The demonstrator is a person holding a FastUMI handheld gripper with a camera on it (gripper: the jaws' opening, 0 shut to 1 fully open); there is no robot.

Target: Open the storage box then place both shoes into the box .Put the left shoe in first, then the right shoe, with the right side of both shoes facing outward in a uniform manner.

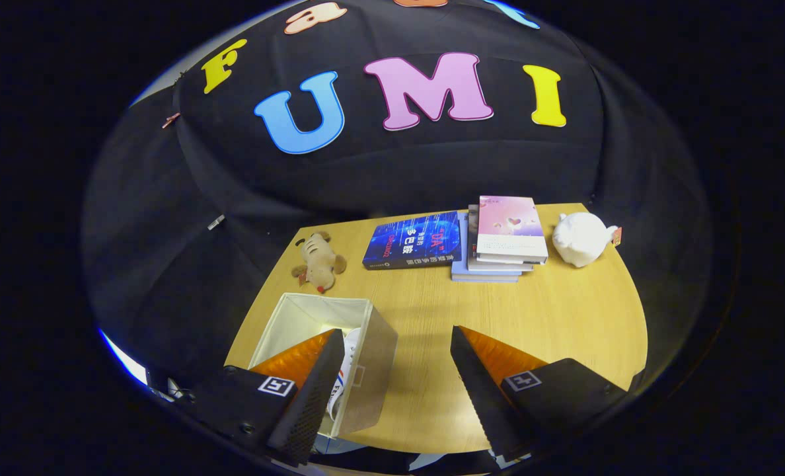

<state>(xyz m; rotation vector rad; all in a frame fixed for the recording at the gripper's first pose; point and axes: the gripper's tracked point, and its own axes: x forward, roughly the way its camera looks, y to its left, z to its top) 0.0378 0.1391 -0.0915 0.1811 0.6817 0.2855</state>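
The storage box [313,314], beige fabric with no lid on it, stands open on the wooden table [564,317] near its left front corner. Inside it, against the right wall, part of a white shoe [347,370] with red and blue markings shows behind my left finger. My gripper [396,344] is open and holds nothing. Its left fingertip [333,344] hangs over the box's right part. The right fingertip [462,344] is over bare table to the right of the box. My left finger hides the rest of the box's inside.
A small brown plush toy [318,259] lies beyond the box at the table's left edge. Further back lie a dark blue book [411,241], a stack of books [501,241] with a pink cover on top, and a white plush toy [581,238] at the right.
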